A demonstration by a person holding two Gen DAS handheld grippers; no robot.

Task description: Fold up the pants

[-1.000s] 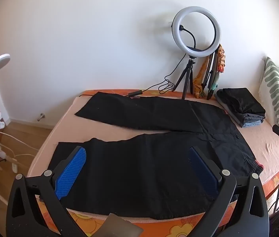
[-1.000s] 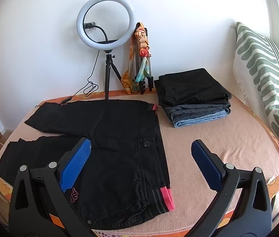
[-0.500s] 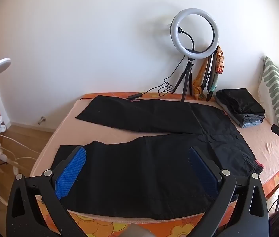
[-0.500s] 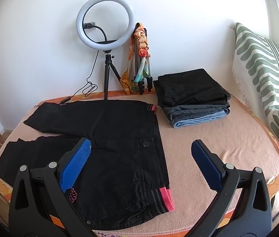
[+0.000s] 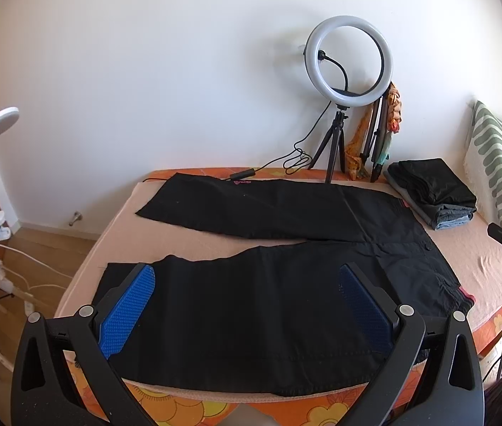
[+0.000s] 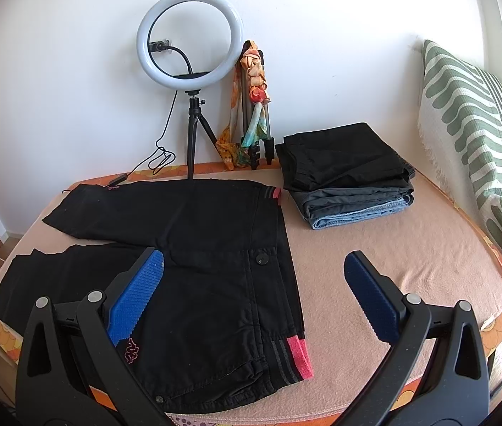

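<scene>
Two grippers, yours: left gripper (image 5: pixel 247 305) and right gripper (image 6: pixel 252 284), jaws apart, empty.
Black woven pants (image 6: pixel 194 245), pink embroidered logo, unreadable, lie flat along bed's (image 6: pixel 410 259) near edge.

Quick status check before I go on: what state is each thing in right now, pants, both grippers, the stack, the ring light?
Black pants: spread flat, unfolded, legs apart.
Left gripper: open, above the near leg.
Right gripper: open, above the waistband.
Stack of clothes: folded, beside the pants.
Ring light: upright, lit.

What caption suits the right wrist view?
Open right tongs hover above black pants spread flat on the bed, beside a folded clothes stack.
</scene>
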